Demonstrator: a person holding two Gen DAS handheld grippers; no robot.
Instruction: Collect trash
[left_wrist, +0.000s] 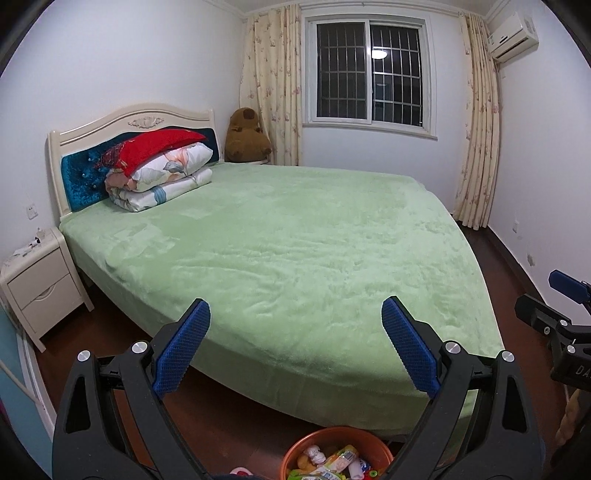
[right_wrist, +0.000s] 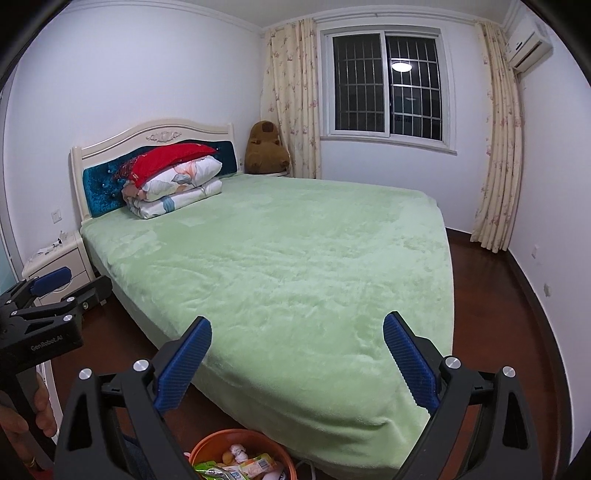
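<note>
An orange bin (left_wrist: 334, 439) holding wrappers and crumpled paper sits on the floor at the foot of the bed, below my left gripper (left_wrist: 295, 308). The same orange bin (right_wrist: 236, 441) shows at the bottom of the right wrist view, under my right gripper (right_wrist: 297, 325). Both grippers stand open with nothing between their blue pads, held side by side above the bin and facing the bed. In the left wrist view the right gripper (left_wrist: 565, 291) shows at the right edge. The left gripper (right_wrist: 51, 280) appears at the left edge of the right wrist view, held by a hand (right_wrist: 40, 406).
A bed with a green blanket (left_wrist: 295, 240) fills the room's middle. Folded quilts and a red pillow (left_wrist: 162, 166) lie at the headboard. A white nightstand (left_wrist: 40, 284) stands to the left, a brown plush toy (left_wrist: 245, 136) in the far corner. Dark wood floor (right_wrist: 498, 295) runs along the right.
</note>
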